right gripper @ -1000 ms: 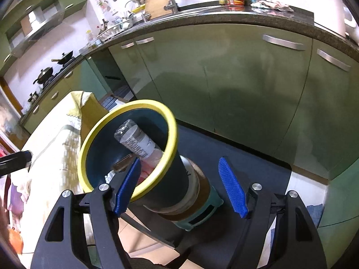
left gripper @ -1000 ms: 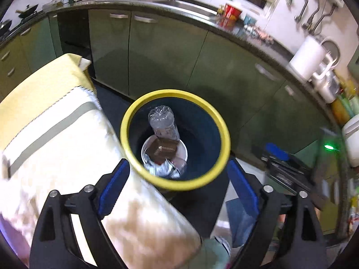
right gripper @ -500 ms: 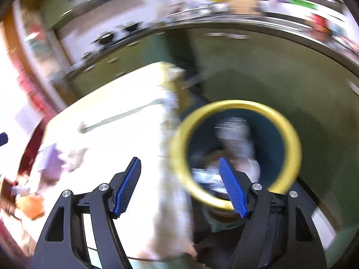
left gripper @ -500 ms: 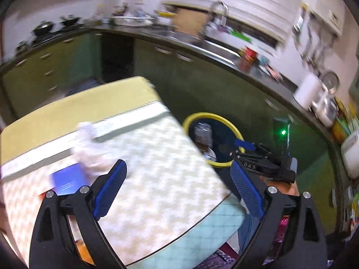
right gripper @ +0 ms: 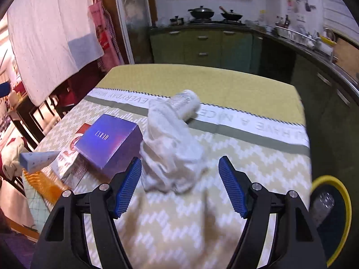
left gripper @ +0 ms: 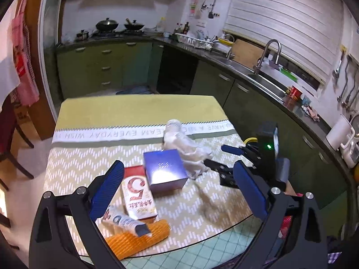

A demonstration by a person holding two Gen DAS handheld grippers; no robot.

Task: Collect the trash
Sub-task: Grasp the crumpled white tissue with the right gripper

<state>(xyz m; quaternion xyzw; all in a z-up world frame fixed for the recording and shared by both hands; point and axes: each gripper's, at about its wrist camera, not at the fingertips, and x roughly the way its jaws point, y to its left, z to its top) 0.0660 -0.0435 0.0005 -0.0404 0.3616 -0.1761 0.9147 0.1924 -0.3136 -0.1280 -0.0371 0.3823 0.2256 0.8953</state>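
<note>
My right tongs [right gripper: 180, 185] hang wide apart and empty, low over the bench [right gripper: 258, 157], lined up on the crumpled white wrapper [right gripper: 172, 150] that lies just ahead of the blue pads. I hold them this open because the wrapper is a loose, puffy heap and I judge it needs a broad bite. Its far end touches a pale roll [right gripper: 186, 104] lying on its side across the lettered stripe of the cloth.

My left tongs [left gripper: 177, 192] are also wide and empty, held higher over the near edge of the bench, above the rest of the clutter: a purple box [left gripper: 165, 171] resting on a red-and-white carton [left gripper: 138, 198], then a tube [left gripper: 124, 220] lying on an orange ribbed piece [left gripper: 139, 237] at the near edge.

The yellow-rimmed bin [right gripper: 332, 215] stands beside the bench's right edge, off its near corner, with a clear bottle already inside, close enough that each piece is a short carry, I expect.
</note>
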